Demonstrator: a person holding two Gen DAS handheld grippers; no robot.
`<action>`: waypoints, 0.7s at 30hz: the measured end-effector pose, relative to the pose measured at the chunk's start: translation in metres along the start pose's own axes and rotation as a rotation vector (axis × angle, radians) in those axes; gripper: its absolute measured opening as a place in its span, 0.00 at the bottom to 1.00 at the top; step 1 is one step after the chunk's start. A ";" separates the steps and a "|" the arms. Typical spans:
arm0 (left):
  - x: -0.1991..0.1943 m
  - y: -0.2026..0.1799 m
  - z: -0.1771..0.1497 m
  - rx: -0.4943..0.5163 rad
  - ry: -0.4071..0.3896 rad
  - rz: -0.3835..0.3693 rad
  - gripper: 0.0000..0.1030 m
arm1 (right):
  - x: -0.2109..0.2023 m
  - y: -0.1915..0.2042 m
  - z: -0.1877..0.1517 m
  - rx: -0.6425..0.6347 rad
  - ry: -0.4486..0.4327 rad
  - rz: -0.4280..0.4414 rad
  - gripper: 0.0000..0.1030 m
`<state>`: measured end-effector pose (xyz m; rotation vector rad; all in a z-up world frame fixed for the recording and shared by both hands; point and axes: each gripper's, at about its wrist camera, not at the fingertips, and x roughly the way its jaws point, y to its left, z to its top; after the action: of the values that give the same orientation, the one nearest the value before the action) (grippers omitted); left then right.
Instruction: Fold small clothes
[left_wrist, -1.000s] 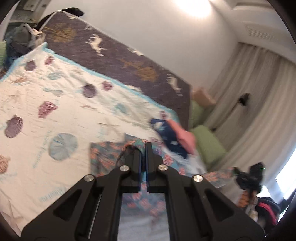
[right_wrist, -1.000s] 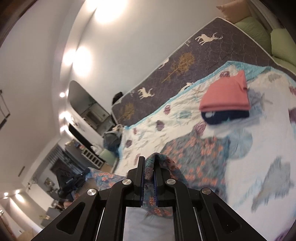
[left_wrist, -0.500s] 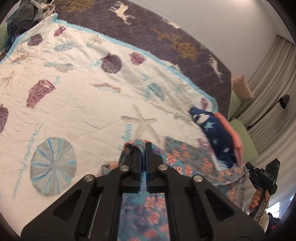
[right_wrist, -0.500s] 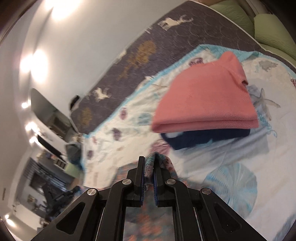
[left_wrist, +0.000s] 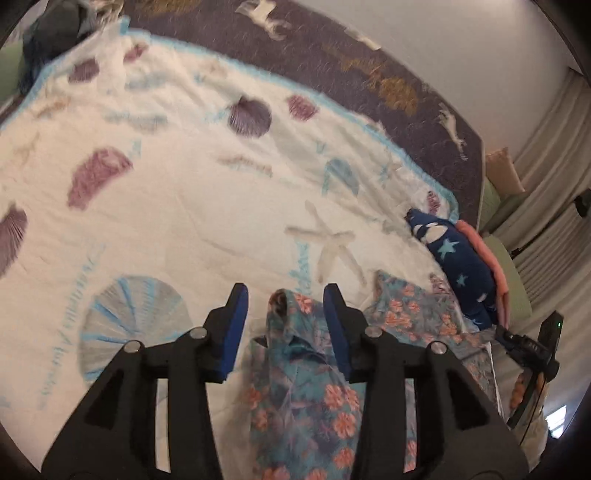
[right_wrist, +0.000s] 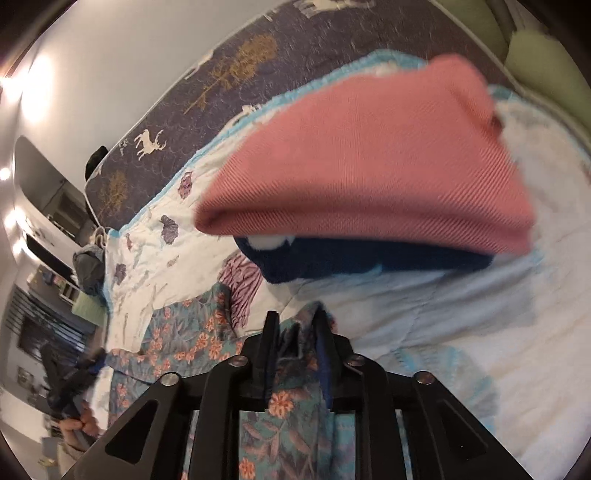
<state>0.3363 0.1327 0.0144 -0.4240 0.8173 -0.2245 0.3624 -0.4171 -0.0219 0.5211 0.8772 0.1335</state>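
Note:
A floral teal-and-orange garment (left_wrist: 306, 387) lies on the white shell-print quilt (left_wrist: 184, 203). My left gripper (left_wrist: 286, 295) hovers low over one of its far corners; its jaws are opening, and the cloth stands loose between the blue pads with gaps on both sides. My right gripper (right_wrist: 296, 317) is over the other far corner of the floral garment (right_wrist: 184, 332); its jaws are opening too, with a fold of cloth slack between them. Just beyond lies a folded pink garment (right_wrist: 369, 166) stacked on a navy star-print one (right_wrist: 332, 262).
The quilt covers a dark mattress with deer and tree prints (left_wrist: 369, 66) against a white wall. Green cushions (right_wrist: 546, 55) and curtains (left_wrist: 554, 166) stand past the folded stack. A heap of clothes (left_wrist: 55, 33) sits at the quilt's far left corner.
Both grippers carried the garment's edge forward and down onto the quilt, toward the folded stack. Their jaws, shut on the cloth before, have parted and let it go.

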 end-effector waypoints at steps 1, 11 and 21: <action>-0.006 -0.002 0.000 0.009 -0.004 -0.014 0.42 | -0.009 0.005 0.001 -0.022 -0.015 -0.020 0.28; 0.037 -0.074 -0.065 0.364 0.326 0.014 0.55 | -0.006 0.077 -0.053 -0.274 0.213 0.032 0.33; 0.090 -0.076 0.014 0.233 0.098 0.164 0.55 | 0.053 0.061 0.001 -0.124 0.061 -0.102 0.33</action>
<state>0.4042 0.0370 -0.0020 -0.1273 0.9056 -0.1863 0.4034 -0.3472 -0.0288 0.3574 0.9468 0.1106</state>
